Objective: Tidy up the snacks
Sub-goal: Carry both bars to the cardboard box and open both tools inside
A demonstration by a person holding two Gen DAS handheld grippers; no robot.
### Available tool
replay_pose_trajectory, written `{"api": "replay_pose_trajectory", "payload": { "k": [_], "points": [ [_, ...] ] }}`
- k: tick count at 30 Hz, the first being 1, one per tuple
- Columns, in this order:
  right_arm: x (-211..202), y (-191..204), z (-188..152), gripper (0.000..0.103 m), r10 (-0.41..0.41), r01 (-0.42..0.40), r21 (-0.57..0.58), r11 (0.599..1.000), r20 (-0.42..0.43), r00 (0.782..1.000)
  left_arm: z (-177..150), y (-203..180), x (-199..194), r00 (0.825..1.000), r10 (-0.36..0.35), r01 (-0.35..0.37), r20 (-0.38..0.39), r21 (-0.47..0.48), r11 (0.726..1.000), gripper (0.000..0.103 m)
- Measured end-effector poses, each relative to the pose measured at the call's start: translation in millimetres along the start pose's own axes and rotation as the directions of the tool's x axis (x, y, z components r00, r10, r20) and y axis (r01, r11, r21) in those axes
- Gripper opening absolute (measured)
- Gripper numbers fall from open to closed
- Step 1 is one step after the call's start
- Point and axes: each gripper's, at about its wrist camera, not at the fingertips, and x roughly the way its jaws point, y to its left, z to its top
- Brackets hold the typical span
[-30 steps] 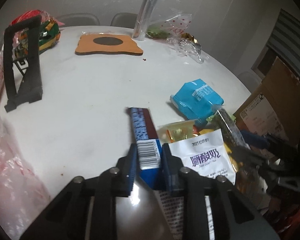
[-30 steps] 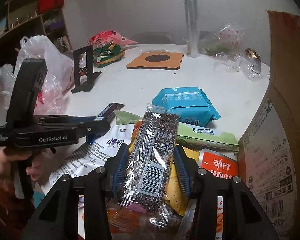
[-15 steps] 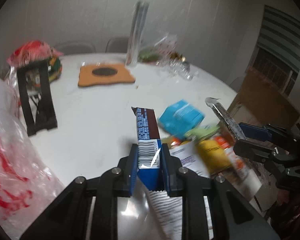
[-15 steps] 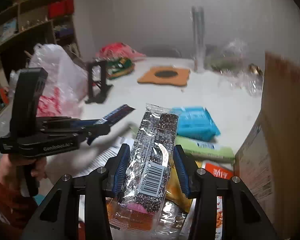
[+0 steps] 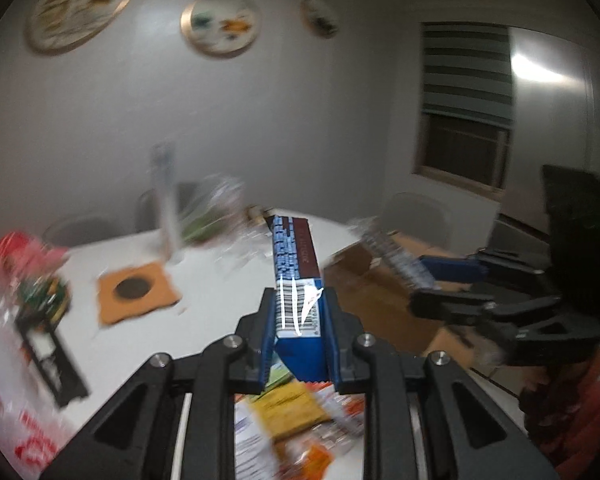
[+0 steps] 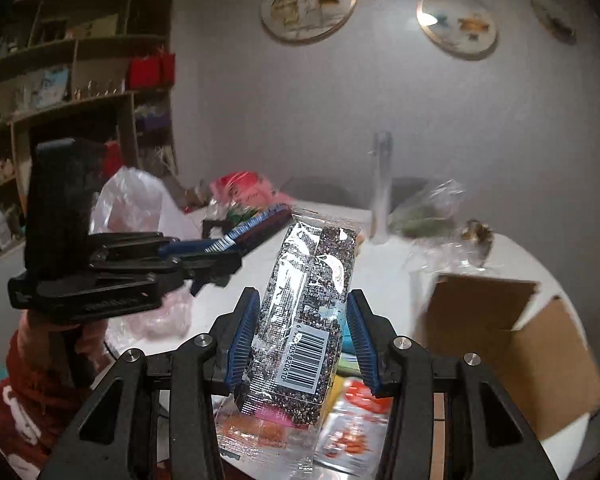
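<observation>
My left gripper [image 5: 298, 330] is shut on a blue and brown snack bar [image 5: 296, 276], held up above the white table [image 5: 204, 320]. My right gripper [image 6: 301, 340] is shut on a clear pack of dark seed bars [image 6: 311, 300], also lifted. Each gripper shows in the other's view: the right one with its pack [image 5: 451, 280], the left one with its bar [image 6: 204, 256]. An open cardboard box [image 6: 511, 352] stands at the table's right edge. Loose snack packs [image 5: 296, 408] lie below the grippers, blurred.
An orange mat [image 5: 134, 292], a black stand [image 5: 48, 356], a clear tube [image 6: 381, 184] and plastic bags [image 6: 136, 204] sit on the table. Chairs stand behind it. Shelves [image 6: 60, 92] are at the left wall.
Both grippers have risen from the table with their snacks and tilted up, so the wall and plates now show. The snack pile has dropped to the bottom of both views.
</observation>
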Motion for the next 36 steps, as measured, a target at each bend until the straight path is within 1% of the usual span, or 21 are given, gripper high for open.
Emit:
{"api": "replay_pose_trajectory", "payload": {
  "k": [3,5,6,10,12,15,16,21,25,28,31,32,34,35,36],
  "points": [
    [-21.9,-23.4,1.1,0.041,-0.067,0.067,0.015,0.998,0.012,0.998,21.5,-26.9,13.6,0.998,-0.063,0.063,0.0,0.045,0.997,0.019],
    [-31.5,-43.0,-1.7,0.041,-0.102,0.102,0.04,0.994,0.002,0.995,32.6,-43.2,27.7,0.992,-0.121,0.122,-0.017,0.056,0.991,0.019],
    [-33.5,-51.9,-3.4,0.041,-0.114,0.114,0.053,0.992,-0.008,0.993,35.9,-49.4,34.3,0.99,-0.136,0.137,-0.026,0.061,0.989,0.019],
    [-35.3,-85.9,-16.0,0.041,-0.153,0.158,0.089,0.983,-0.069,0.986,44.2,-79.1,72.6,0.979,-0.178,0.187,-0.1,0.087,0.979,0.019],
    [-29.5,-101.7,-22.4,0.041,-0.15,0.161,0.104,0.981,-0.108,0.983,46.1,-90.8,96.0,0.967,-0.195,0.212,-0.161,0.091,0.973,0.019],
    [-13.3,-122.0,-30.3,0.041,-0.133,0.156,0.127,0.98,-0.173,0.976,44.9,-103.6,121.0,0.957,-0.186,0.212,-0.221,0.102,0.972,0.019],
    [-6.8,-128.8,-32.7,0.041,-0.133,0.159,0.128,0.979,-0.192,0.972,44.8,-105.7,131.0,0.951,-0.186,0.216,-0.246,0.099,0.971,0.019],
    [18.7,-150.8,-42.1,0.041,-0.134,0.172,0.129,0.977,-0.26,0.956,42.8,-112.8,160.7,0.934,-0.163,0.209,-0.318,0.115,0.971,0.019],
    [36.3,-164.6,-50.3,0.041,-0.124,0.168,0.124,0.978,-0.303,0.945,41.2,-118.0,184.8,0.911,-0.141,0.213,-0.388,0.15,0.966,0.019],
    [44.3,-168.1,-53.2,0.041,-0.118,0.162,0.112,0.98,-0.326,0.938,34.1,-116.2,199.6,0.894,-0.131,0.219,-0.429,0.162,0.962,0.02],
    [48.3,-170.2,-55.7,0.042,-0.128,0.168,0.092,0.981,-0.337,0.933,29.3,-117.4,208.5,0.891,-0.105,0.204,-0.441,0.184,0.961,0.02],
    [51.4,-170.3,-56.5,0.043,-0.128,0.167,0.088,0.982,-0.341,0.931,27.9,-117.8,209.7,0.889,-0.104,0.206,-0.446,0.186,0.961,0.022],
    [53.9,-169.8,-56.8,0.043,-0.127,0.165,0.083,0.983,-0.344,0.931,26.6,-119.0,210.1,0.886,-0.097,0.204,-0.454,0.194,0.96,0.028],
    [52.6,-167.8,-57.0,0.046,-0.129,0.165,0.078,0.983,-0.345,0.93,26.0,-120.3,209.8,0.887,-0.09,0.202,-0.454,0.204,0.958,0.031],
    [51.4,-164.9,-56.8,0.052,-0.126,0.161,0.075,0.984,-0.346,0.93,25.1,-120.8,208.9,0.887,-0.086,0.2,-0.453,0.211,0.957,0.039]
  ]
}}
